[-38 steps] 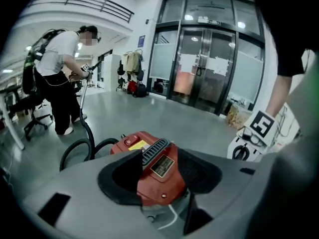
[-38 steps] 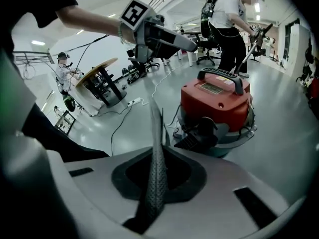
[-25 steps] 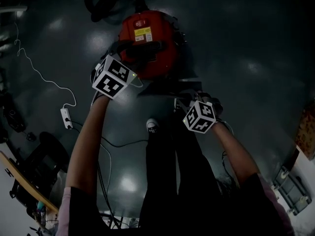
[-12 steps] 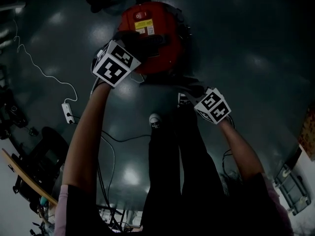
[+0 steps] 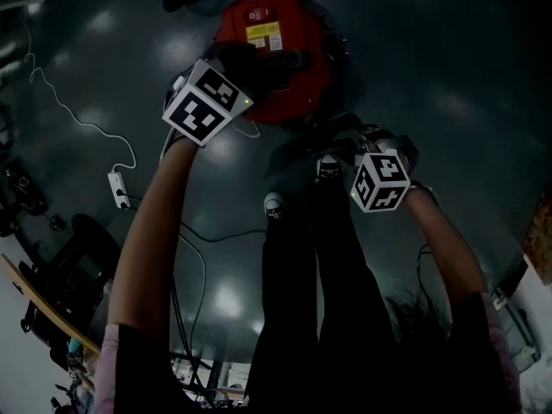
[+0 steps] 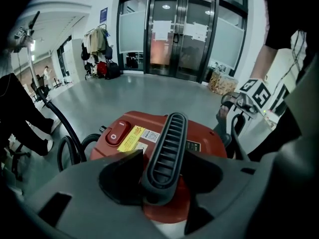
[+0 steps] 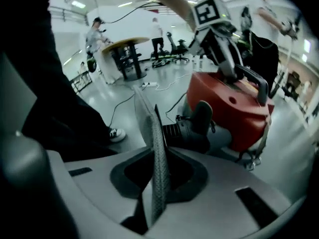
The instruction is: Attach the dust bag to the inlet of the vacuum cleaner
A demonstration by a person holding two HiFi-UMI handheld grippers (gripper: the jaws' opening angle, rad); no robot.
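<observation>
Floor: dark, glossy floor (image 5: 448, 76) of a large hall, with soft light patches on it.
Legs: the person's dark trousers (image 5: 302, 317) fill the lower middle of the head view. One shoe (image 5: 273, 205) points toward the vacuum.
Left arm: the bare left forearm (image 5: 151, 248) stretches forward, nearly straight, up to the marker cube (image 5: 204, 103) at the vacuum's top.
Right arm: the right forearm (image 5: 453, 257) reaches less far, and its marker cube (image 5: 380, 181) sits lower, at the vacuum's near side.
Right gripper: the right gripper (image 7: 155, 176) angles down, clenched on the dust bag (image 7: 152, 138). Its jaws have just been easing open a little, and the bag is between them.
Dust bag: thin grey sheet seen edge-on, rising out of the right jaws. It stands just before the black ribbed fitting (image 7: 182, 133) low on the vacuum, and I cannot tell whether they touch.
Left gripper: the left gripper (image 6: 162, 178) angles down, clamped on the handle (image 6: 167, 148), one jaw on each side.
Handle: black, ribbed bar across the top of the vacuum cleaner (image 5: 293, 67).
Vacuum cleaner: red round body standing on the floor, with a red switch (image 6: 116, 131) and a yellow label (image 6: 130, 138) on its lid.
Hose: black hose (image 6: 65, 133) coiled beyond the vacuum's far left side.
Power strip: white power strip (image 5: 116, 198) on the floor, well to the left.
Background: glass doors (image 6: 182, 34) at the far wall.
</observation>
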